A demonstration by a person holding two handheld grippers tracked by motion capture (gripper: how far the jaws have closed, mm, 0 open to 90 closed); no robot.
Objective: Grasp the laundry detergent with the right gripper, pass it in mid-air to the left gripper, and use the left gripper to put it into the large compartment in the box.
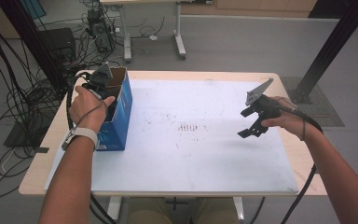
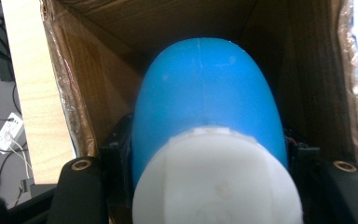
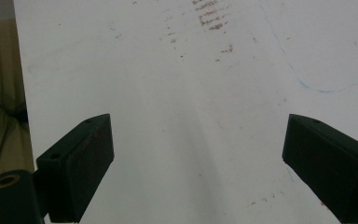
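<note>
The left gripper (image 1: 106, 95) clamps a blue-and-white bottle (image 2: 209, 126) inside the cardboard box (image 1: 121, 109). The right gripper (image 1: 253, 127) hangs open, empty. Catching the box wall could tip it.

Blue-and-white bottle (image 2: 209, 121), blue box (image 1: 121, 112), black tongs (image 3: 191, 172)
</note>
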